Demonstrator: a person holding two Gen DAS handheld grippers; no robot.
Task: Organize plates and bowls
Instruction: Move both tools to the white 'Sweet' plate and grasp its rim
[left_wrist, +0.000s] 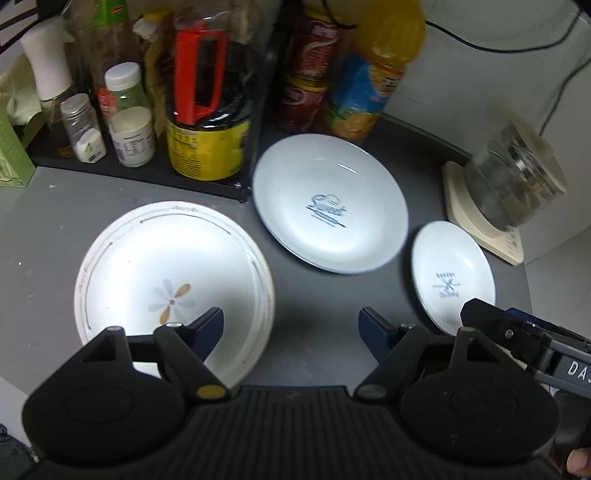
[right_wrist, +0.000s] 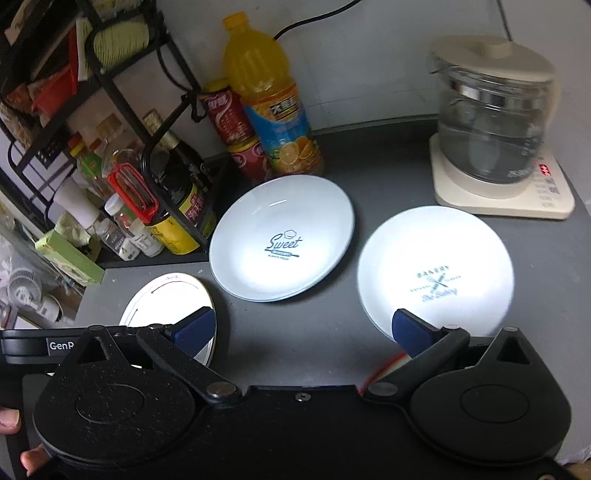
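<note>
Three white dishes lie on the dark grey countertop (left_wrist: 317, 306). A flower-patterned bowl (left_wrist: 173, 280) sits on the left, a "Sweet" plate (left_wrist: 328, 203) in the middle and a smaller "Bakery" plate (left_wrist: 452, 273) on the right. My left gripper (left_wrist: 291, 325) is open with nothing between its pads. Its left fingertip shows over the bowl's inside, and the bowl's right rim falls in the gap. My right gripper (right_wrist: 303, 323) is wide open and holds nothing. Its right fingertip overlaps the near left edge of the Bakery plate (right_wrist: 436, 269). The Sweet plate (right_wrist: 282, 236) lies ahead, and the bowl (right_wrist: 170, 299) is partly hidden behind the left finger.
A black wire rack (right_wrist: 122, 74) at the back left holds bottles, jars and a yellow can (left_wrist: 207, 151). An orange juice bottle (right_wrist: 269, 99) and red cans (right_wrist: 225, 114) stand behind the Sweet plate. A glass kettle (right_wrist: 491, 122) on a cream base stands at the back right.
</note>
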